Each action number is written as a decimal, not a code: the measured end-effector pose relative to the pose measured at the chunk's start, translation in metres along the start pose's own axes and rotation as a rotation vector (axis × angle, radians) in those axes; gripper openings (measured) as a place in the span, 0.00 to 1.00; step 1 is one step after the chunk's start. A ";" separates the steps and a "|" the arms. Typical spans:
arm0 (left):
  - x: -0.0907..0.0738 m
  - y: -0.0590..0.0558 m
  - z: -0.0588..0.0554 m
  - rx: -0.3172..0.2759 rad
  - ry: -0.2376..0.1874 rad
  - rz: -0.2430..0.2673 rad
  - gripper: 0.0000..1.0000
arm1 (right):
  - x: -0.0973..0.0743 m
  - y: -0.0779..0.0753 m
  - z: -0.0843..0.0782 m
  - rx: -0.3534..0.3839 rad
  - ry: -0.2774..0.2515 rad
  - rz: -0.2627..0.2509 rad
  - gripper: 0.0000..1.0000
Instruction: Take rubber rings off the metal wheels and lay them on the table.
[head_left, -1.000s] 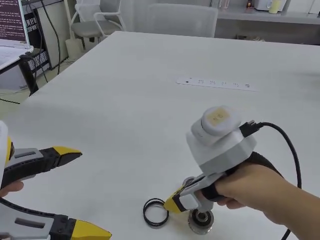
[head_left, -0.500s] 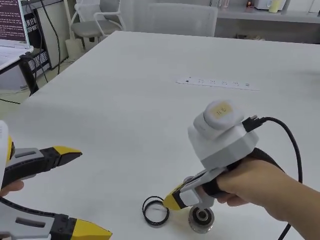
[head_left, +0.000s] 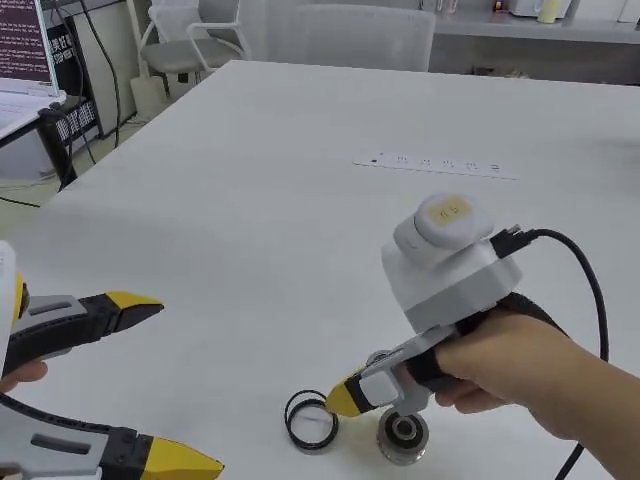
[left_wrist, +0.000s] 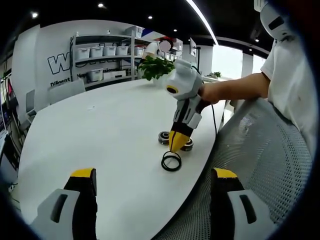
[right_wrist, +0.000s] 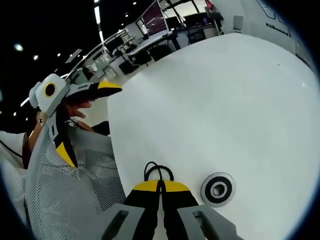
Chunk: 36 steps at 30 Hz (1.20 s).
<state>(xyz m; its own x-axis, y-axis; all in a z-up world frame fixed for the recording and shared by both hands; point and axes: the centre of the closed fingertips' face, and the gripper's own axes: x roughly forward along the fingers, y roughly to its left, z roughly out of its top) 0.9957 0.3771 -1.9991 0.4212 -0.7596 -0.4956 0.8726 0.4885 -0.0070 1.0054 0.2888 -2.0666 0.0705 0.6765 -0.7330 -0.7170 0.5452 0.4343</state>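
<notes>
Lower centre of head view, on white table (head_left: 300, 200): rubber rings (head_left: 290, 418), two black loops overlapped, lying flat. Right gripper (head_left: 342, 400): jaws pressed together, yellow tips at rings' right edge; any pinch on rubber not discernible. Since a second ago: gripper body slightly up and right, rings unmoved, so likely laid down. Metal wheel (head_left: 402, 436) just right of rings; second wheel (left_wrist: 163, 137) close behind. Left gripper (head_left: 180, 385), lower left: jaws wide apart, empty.
</notes>
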 end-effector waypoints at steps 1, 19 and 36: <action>0.000 0.000 0.000 0.000 0.000 0.000 0.94 | 0.000 0.000 -0.001 0.001 0.003 -0.001 0.00; 0.000 0.000 0.000 -0.001 -0.002 0.002 0.94 | 0.009 -0.010 -0.010 -0.050 0.054 -0.064 0.00; 0.000 -0.001 0.000 0.002 0.002 -0.003 0.94 | 0.005 -0.008 -0.005 0.004 0.026 -0.044 0.00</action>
<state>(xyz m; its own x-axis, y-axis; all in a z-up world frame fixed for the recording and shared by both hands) 0.9949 0.3767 -1.9991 0.4180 -0.7605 -0.4969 0.8745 0.4849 -0.0065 1.0078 0.2855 -2.0766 0.0832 0.6389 -0.7648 -0.7109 0.5758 0.4037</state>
